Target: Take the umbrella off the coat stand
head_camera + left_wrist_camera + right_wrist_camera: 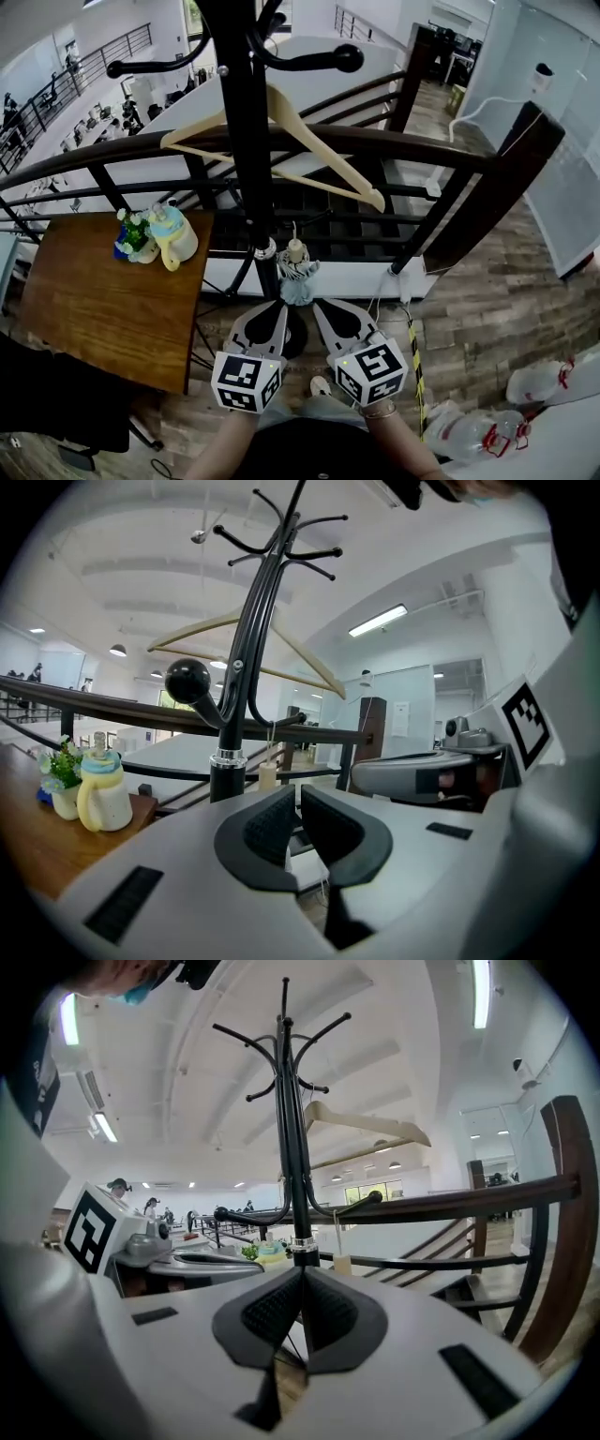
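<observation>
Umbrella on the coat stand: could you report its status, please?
Right gripper shut, left gripper barely open, both empty. Pale blue folded umbrella hangs on black coat stand, untouched. Path clear.

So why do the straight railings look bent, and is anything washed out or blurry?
Head view: the wide lens bows the handrail into an arc. Left gripper view: the ceiling strip light glares white, with dark rounded corners. Right gripper view: the coat stand is sharp, corners black.
</observation>
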Tool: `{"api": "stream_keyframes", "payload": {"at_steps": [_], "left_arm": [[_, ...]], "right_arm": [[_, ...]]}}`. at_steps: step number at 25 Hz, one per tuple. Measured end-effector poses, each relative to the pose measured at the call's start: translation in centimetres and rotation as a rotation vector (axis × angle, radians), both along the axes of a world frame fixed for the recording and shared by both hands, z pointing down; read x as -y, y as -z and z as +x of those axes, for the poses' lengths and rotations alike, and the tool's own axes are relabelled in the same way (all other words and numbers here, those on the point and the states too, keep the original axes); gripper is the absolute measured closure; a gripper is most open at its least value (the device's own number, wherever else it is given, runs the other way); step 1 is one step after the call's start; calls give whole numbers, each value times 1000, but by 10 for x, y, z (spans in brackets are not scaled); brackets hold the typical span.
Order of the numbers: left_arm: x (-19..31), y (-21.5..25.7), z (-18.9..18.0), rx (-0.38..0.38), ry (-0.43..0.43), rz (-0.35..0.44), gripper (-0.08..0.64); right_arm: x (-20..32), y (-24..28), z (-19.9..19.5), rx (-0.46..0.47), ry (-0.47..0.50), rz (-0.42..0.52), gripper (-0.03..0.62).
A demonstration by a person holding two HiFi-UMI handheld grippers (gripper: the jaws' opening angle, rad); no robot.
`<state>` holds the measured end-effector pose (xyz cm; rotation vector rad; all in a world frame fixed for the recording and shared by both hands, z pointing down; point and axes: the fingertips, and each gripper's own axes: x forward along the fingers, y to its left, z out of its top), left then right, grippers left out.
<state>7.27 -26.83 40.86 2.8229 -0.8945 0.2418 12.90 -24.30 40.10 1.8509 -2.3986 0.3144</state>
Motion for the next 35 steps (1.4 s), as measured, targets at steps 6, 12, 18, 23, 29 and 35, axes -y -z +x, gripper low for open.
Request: {"api": "stream_keyframes", "payload": {"at_steps": [6,12,18,23,29,35], "left_arm": [[13,-1,8,-8,76,-8,543],[20,-2,10,-30,125,-25,543],[26,1,14,-43,177,-3,543],[35,-2,17,-38,207,-7,543],[45,-9,17,-37,244,-34,543],[52,-13,16,-37,273,-50,543]], "right_arm": [[25,2,11,-19,69,19,561],[47,-1,15,-1,118,29,557],[71,-9,19,-15,150,16,492],[92,-14,22,-43,180,7,443],[116,-28,22,-62,212,-21,402],[138,-47,18,-97,240,-56,380]]}}
